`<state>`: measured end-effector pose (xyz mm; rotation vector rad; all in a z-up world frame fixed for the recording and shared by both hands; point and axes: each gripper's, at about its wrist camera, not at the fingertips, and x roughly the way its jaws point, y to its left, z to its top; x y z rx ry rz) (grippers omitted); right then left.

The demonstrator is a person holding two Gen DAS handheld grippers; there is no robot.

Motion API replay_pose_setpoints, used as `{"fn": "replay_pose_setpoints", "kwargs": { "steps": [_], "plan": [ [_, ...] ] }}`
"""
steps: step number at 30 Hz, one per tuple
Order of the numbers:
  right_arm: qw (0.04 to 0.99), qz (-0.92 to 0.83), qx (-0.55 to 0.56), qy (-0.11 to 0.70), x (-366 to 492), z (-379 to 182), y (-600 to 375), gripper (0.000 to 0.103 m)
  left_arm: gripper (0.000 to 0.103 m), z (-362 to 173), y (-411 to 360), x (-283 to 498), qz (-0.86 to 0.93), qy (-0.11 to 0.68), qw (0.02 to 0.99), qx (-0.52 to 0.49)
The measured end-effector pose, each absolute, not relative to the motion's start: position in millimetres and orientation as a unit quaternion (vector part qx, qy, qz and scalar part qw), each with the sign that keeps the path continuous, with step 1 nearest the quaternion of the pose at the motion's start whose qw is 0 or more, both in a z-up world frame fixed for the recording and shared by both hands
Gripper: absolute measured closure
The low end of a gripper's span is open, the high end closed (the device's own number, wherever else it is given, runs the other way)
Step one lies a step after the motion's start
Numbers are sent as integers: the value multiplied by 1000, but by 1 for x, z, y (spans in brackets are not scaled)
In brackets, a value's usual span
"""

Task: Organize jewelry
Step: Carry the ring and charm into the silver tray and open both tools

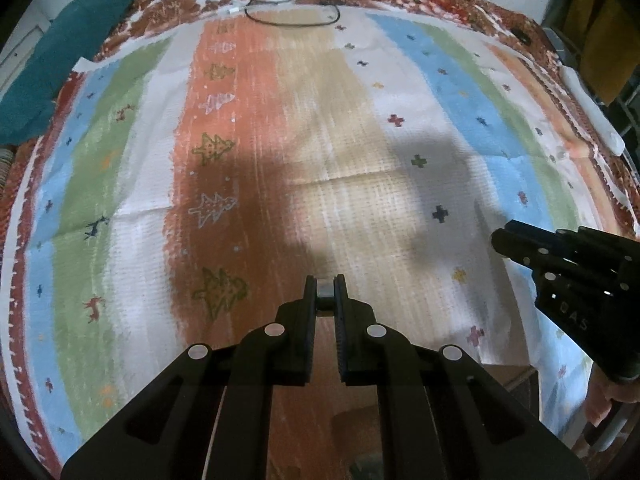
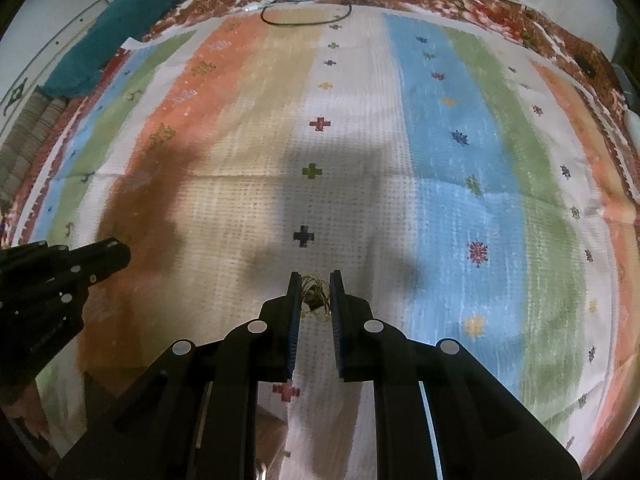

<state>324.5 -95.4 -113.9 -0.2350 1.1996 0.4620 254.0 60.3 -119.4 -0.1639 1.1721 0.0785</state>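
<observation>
The left gripper point(image 1: 324, 286) is clenched on a small grey ring point(image 1: 325, 294), pinched between the finger tips and held above the striped cloth point(image 1: 360, 140). In the left wrist view the ring sits over the tan stripe, near the cloth's front edge.

The right gripper point(image 2: 316, 284) is closed on a tangle of thin gold chain point(image 2: 314, 298) (possibly a necklace with a dark pendant; the detail is too small to confirm). The chain hangs between the pads, with loops showing above and below the grip line, over the white stripe of the cloth point(image 2: 360, 140).

Each gripper appears at the edge of the other's view: the right gripper point(image 1: 560, 268) at the right side, the left gripper point(image 2: 60, 276) at the left side. The two are apart, not touching.

At the far edge of the cloth lie a black cable point(image 1: 292, 20) and a teal fabric point(image 1: 68, 52), the latter at the far left corner
</observation>
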Motion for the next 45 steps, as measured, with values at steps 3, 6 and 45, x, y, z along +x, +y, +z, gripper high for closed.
{"fn": "replay_pose_setpoints", "kwargs": {
  "steps": [3,6,45],
  "plan": [
    [799,217,-107,551,318,-107,-95,88,95,-110,56,248,34,543,836,-78],
    [803,219,-114,542,312,-100,-95,88,95,-102,49,240,34,537,841,-63],
    [831,255,-120,479,231,-47,-109,88,95,-50,18,160,12,477,877,-57]
  ]
}}
